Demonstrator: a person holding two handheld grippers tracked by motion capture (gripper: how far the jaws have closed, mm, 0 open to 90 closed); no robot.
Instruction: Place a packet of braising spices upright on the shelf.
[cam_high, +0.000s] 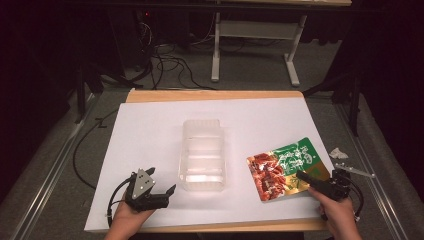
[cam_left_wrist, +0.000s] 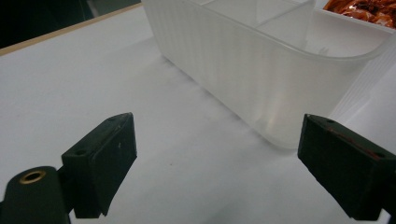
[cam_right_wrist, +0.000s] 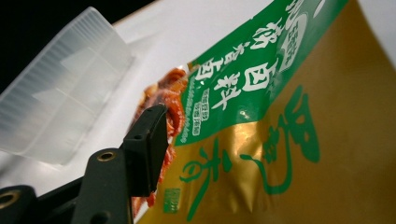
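A food pouch (cam_high: 285, 168), green and gold with a red food picture, lies flat on the white table (cam_high: 150, 130) at the right. My right gripper (cam_high: 311, 179) sits at the pouch's near right edge. In the right gripper view one black jaw stands over the printed face of the pouch (cam_right_wrist: 261, 140), which hides the other jaw. A clear plastic container (cam_high: 202, 155) stands mid-table with nothing in it. My left gripper (cam_high: 159, 192) is open at the front left, just short of the container (cam_left_wrist: 261, 74), with bare table between its jaws.
A crumpled white scrap (cam_high: 339, 152) lies off the table's right edge. Cables trail on the floor at the left (cam_high: 82, 150) and behind the table. A white table frame (cam_high: 255, 45) stands farther back.
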